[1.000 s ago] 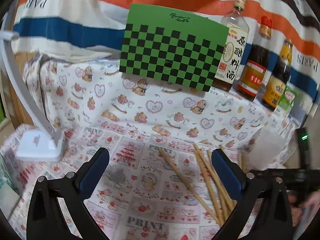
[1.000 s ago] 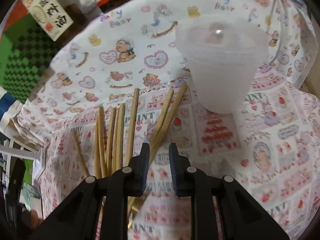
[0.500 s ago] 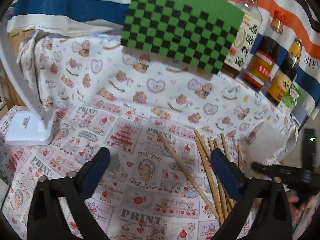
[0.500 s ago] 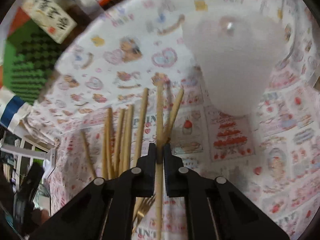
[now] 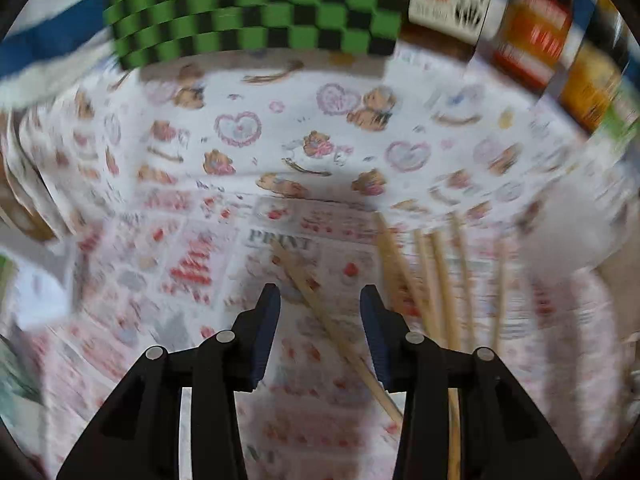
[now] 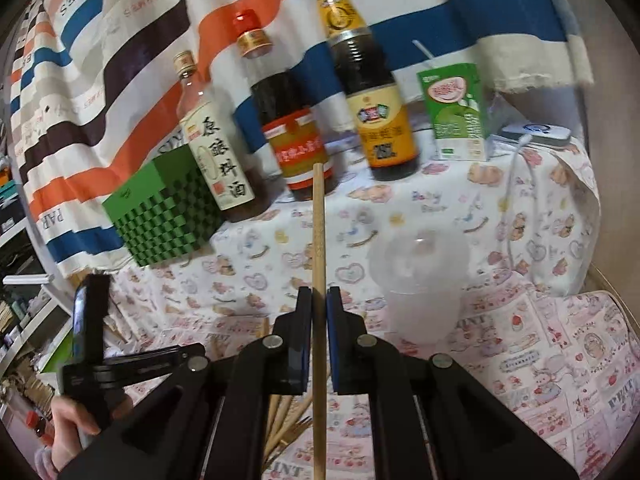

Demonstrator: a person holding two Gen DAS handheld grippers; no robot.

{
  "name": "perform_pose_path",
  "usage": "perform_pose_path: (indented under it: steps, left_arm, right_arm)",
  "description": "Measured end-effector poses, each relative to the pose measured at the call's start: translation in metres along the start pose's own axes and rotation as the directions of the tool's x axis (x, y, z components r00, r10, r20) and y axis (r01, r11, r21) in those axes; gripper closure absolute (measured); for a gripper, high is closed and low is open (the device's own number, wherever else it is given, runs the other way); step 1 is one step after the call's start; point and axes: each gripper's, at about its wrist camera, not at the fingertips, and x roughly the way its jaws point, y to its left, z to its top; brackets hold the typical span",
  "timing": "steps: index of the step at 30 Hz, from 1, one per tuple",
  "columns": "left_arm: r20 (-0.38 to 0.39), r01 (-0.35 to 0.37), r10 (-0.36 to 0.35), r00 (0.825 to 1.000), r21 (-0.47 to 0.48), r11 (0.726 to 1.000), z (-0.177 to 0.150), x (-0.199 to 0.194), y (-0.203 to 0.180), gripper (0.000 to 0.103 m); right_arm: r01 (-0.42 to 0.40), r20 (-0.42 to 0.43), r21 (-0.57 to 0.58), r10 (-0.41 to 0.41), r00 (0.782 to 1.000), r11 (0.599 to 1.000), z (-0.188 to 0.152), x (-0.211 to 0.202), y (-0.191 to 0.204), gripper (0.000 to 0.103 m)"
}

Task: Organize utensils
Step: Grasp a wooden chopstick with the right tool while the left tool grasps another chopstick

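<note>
My right gripper point(image 6: 319, 300) is shut on a wooden chopstick point(image 6: 319, 232) and holds it upright, lifted off the table, left of a translucent plastic cup point(image 6: 420, 280). More chopsticks and a fork tip point(image 6: 292, 420) lie below it. In the blurred left wrist view, my left gripper point(image 5: 320, 300) is open, its fingers straddling a single chopstick point(image 5: 320, 304) lying diagonally on the cloth. Several other chopsticks point(image 5: 436, 272) lie to its right. The left gripper also shows in the right wrist view point(image 6: 120, 360).
Three sauce bottles point(image 6: 296, 128) and a green carton point(image 6: 456, 112) stand at the back. A green checkered box point(image 6: 164, 216) stands left of them. A white cable point(image 6: 516, 184) hangs at the right table edge. A white lamp base point(image 5: 36, 296) sits at the left.
My right gripper has lifted the gripped chopstick off the table and tilted up. My left gripper has moved forward and down over the single chopstick, its fingers narrowing.
</note>
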Motion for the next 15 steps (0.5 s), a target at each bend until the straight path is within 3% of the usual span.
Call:
perform_pose_path:
  steps: [2, 5, 7, 9, 10, 11, 15]
  left_arm:
    - [-0.014, -0.056, 0.057, 0.998, 0.019, 0.998, 0.005, 0.012, -0.006, 0.064]
    - [-0.114, 0.003, -0.007, 0.993, -0.036, 0.999, 0.006, 0.034, 0.001, 0.064]
    - [-0.147, 0.001, -0.013, 0.989, -0.081, 0.997, 0.007, 0.048, 0.007, 0.067]
    - [-0.122, -0.033, 0.024, 0.992, -0.076, 0.997, 0.009, 0.049, 0.006, 0.071]
    - [-0.112, -0.034, 0.026, 0.993, -0.067, 0.997, 0.010, 0.048, 0.005, 0.079]
    - [-0.114, -0.015, 0.007, 0.993, -0.068, 0.998, 0.010, 0.049, 0.006, 0.089]
    - [-0.065, 0.096, -0.101, 0.993, -0.081, 0.992, 0.009, 0.038, 0.012, 0.095]
  right_arm:
    - [0.013, 0.003, 0.002, -0.013, 1.000, 1.000, 0.000, 0.000, -0.004, 0.096]
    - [0.041, 0.018, -0.019, -0.040, 0.999, 0.999, 0.002, -0.002, -0.008, 0.097]
    - [0.041, 0.027, -0.024, -0.041, 0.999, 0.999, 0.002, -0.005, -0.011, 0.096]
    - [0.036, 0.019, -0.024, -0.035, 0.999, 0.999, 0.001, -0.003, -0.013, 0.096]
    - [0.033, 0.012, -0.023, -0.033, 0.999, 0.999, 0.001, -0.002, -0.013, 0.096]
    - [0.026, 0.001, -0.018, -0.026, 1.000, 0.999, 0.001, 0.000, -0.015, 0.096]
    - [-0.020, -0.034, 0.010, 0.021, 0.999, 1.000, -0.001, 0.003, -0.018, 0.097]
